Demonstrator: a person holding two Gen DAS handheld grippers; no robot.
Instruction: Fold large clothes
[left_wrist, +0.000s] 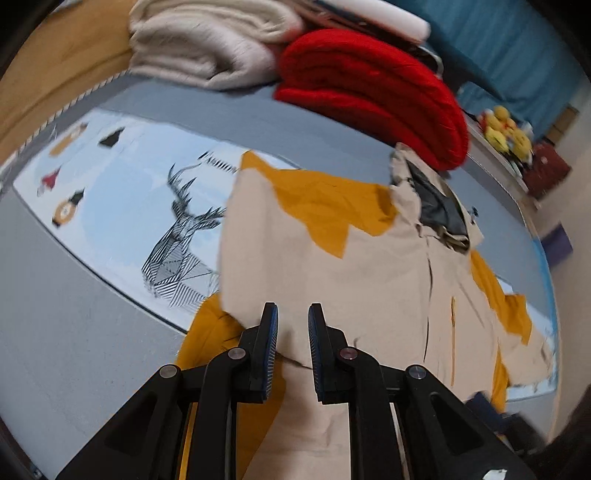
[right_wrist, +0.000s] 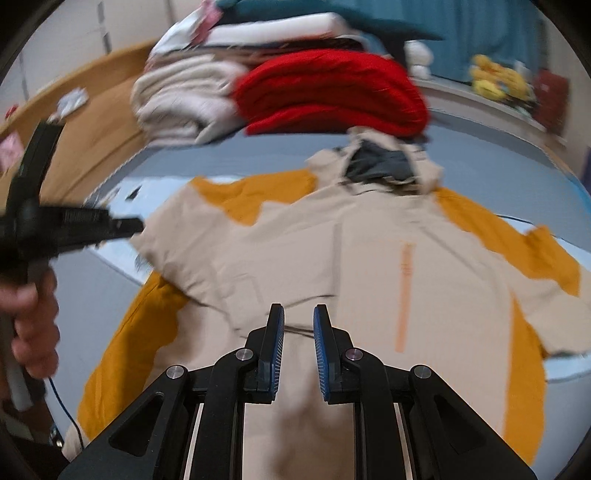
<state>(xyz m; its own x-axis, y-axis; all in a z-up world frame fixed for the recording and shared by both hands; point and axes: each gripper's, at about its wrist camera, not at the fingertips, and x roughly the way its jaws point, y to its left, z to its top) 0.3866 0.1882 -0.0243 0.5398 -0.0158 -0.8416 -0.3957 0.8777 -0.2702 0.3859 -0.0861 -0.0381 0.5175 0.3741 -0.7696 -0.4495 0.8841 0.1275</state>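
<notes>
Lying spread across the bed (left_wrist: 92, 332), the beige and mustard jacket (left_wrist: 332, 266) fills the left wrist view, its dark-lined hood (left_wrist: 439, 206) toward a folded red blanket (left_wrist: 373, 92) and a cream one (left_wrist: 207, 44). The left gripper (left_wrist: 292, 332) hovers over the jacket's near part, jaws slightly apart with nothing pinched between them. A deer print (left_wrist: 181, 236) shows on the bedcover beside the jacket.

From the right wrist, the jacket (right_wrist: 332, 258) lies flat, one sleeve folded across the front. The right gripper (right_wrist: 298, 332) hangs above it, jaws narrowly apart, holding nothing. At far left a hand (right_wrist: 33, 328) holds the other gripper (right_wrist: 122, 223), its tips beside the folded sleeve; whether they touch is unclear.
</notes>
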